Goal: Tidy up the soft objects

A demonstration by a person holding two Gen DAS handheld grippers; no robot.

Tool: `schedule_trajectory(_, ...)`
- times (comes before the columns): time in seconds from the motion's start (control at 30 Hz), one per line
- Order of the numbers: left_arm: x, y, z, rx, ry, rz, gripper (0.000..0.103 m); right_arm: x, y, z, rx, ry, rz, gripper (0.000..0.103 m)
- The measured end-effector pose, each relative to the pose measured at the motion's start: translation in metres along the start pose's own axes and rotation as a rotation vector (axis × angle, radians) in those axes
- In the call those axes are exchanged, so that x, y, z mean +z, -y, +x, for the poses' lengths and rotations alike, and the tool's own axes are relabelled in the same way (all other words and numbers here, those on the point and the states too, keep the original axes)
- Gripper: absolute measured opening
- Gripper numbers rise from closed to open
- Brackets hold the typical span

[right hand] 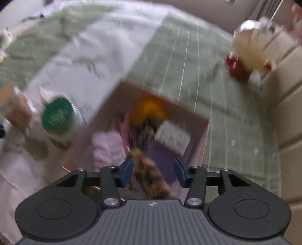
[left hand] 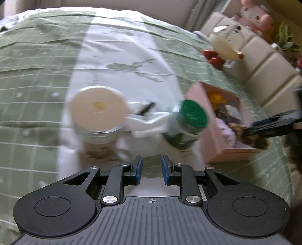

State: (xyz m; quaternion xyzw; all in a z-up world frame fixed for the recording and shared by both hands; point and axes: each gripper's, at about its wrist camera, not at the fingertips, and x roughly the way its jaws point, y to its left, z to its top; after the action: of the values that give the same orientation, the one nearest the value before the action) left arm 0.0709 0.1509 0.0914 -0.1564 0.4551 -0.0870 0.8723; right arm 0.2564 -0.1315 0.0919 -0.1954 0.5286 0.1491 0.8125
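A pink open box (right hand: 204,130) stands on the green checked bedspread (right hand: 188,62). It holds an orange soft toy (right hand: 149,111), a lilac knitted piece (right hand: 107,148), a purple item and a white card. My right gripper (right hand: 153,170) hangs over the box with a brown mottled furry toy (right hand: 149,175) between its jaws. The toy lies against the left pad, with a gap to the right pad. In the left wrist view this gripper (left hand: 254,128) and the furry toy (left hand: 251,137) are over the box (left hand: 207,135). My left gripper (left hand: 152,169) is open and empty, just in front of two jars.
A white-lidded jar (left hand: 98,111) and a green-lidded jar (left hand: 192,116) stand on a white cloth (left hand: 120,56), left of the box. A cream plush (left hand: 226,41), red items (left hand: 214,58) and a pink plush (left hand: 253,13) lie by the beige padded cushions (left hand: 264,71).
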Motion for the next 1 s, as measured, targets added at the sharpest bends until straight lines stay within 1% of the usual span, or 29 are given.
schedule_trajectory(0.03,0.000,0.008,0.003,-0.023,-0.004,0.008,0.024,0.001,0.000,0.015,0.010,-0.037,0.000,0.048)
schedule_trajectory(0.07,0.000,0.016,0.006,-0.044,-0.008,0.017,0.024,0.001,-0.003,0.026,0.009,-0.067,-0.010,0.042)
schedule_trajectory(0.1,0.000,0.024,0.010,-0.064,-0.014,0.027,0.024,0.001,-0.006,0.035,0.010,-0.094,-0.027,0.023)
schedule_trajectory(0.13,-0.001,0.031,0.013,-0.082,-0.021,0.037,0.024,0.000,-0.010,0.039,0.013,-0.116,-0.049,0.013)
schedule_trajectory(0.17,-0.002,0.038,0.016,-0.097,-0.028,0.046,0.024,0.003,-0.013,0.039,0.014,-0.101,-0.058,0.012)
schedule_trajectory(0.23,-0.003,0.048,0.019,-0.127,-0.042,0.061,0.024,0.015,-0.010,0.026,0.029,-0.009,-0.018,0.012)
schedule_trajectory(0.27,-0.004,0.051,0.020,-0.134,-0.045,0.065,0.024,0.024,-0.003,0.016,0.064,0.041,0.038,0.012)
schedule_trajectory(0.33,-0.005,0.052,0.020,-0.134,-0.047,0.063,0.024,0.040,0.018,0.002,0.179,0.125,0.168,0.012)
schedule_trajectory(0.4,-0.006,0.049,0.021,-0.121,-0.051,0.050,0.024,0.046,0.032,0.002,0.241,0.167,0.245,0.012)
schedule_trajectory(0.47,-0.007,0.041,0.022,-0.100,-0.060,0.030,0.024,0.044,0.039,0.012,0.265,0.169,0.276,0.012)
schedule_trajectory(0.5,-0.008,0.038,0.023,-0.089,-0.067,0.019,0.024,0.040,0.041,0.023,0.266,0.155,0.288,0.012)
schedule_trajectory(0.57,-0.012,0.029,0.024,-0.068,-0.078,0.001,0.024,0.027,0.039,0.048,0.229,0.093,0.295,0.012)
schedule_trajectory(0.6,-0.014,0.024,0.024,-0.052,-0.086,-0.004,0.024,0.024,0.037,0.059,0.203,0.059,0.290,0.012)
schedule_trajectory(0.63,-0.017,0.020,0.024,-0.036,-0.093,-0.010,0.024,0.016,0.032,0.059,0.184,0.051,0.281,0.013)
schedule_trajectory(0.67,-0.019,0.015,0.024,-0.018,-0.102,-0.019,0.024,0.011,0.028,0.056,0.168,0.072,0.270,0.013)
schedule_trajectory(0.7,-0.021,0.009,0.024,0.002,-0.111,-0.031,0.024,0.010,0.024,0.050,0.160,0.066,0.260,0.022)
schedule_trajectory(0.73,-0.022,0.002,0.023,0.021,-0.115,-0.046,0.024,0.010,0.019,0.043,0.145,0.059,0.251,0.027)
schedule_trajectory(0.77,-0.023,-0.004,0.021,0.039,-0.117,-0.063,0.024,0.011,0.011,0.030,0.114,0.084,0.223,0.033)
schedule_trajectory(0.83,-0.022,-0.018,0.016,0.070,-0.113,-0.097,0.024,0.014,-0.009,-0.001,0.021,0.193,0.109,0.033)
schedule_trajectory(0.87,-0.022,-0.024,0.014,0.081,-0.110,-0.105,0.024,0.012,-0.025,-0.018,-0.014,0.251,0.030,0.036)
schedule_trajectory(0.9,-0.021,-0.030,0.010,0.094,-0.104,-0.111,0.024,0.013,-0.042,-0.032,-0.025,0.294,-0.049,0.044)
schedule_trajectory(0.97,-0.020,-0.038,0.003,0.110,-0.091,-0.122,0.024,0.017,-0.077,-0.052,0.030,0.336,-0.189,0.054)
schedule_trajectory(1.0,-0.019,-0.043,-0.002,0.116,-0.082,-0.132,0.024,0.020,-0.095,-0.056,0.065,0.337,-0.251,0.054)
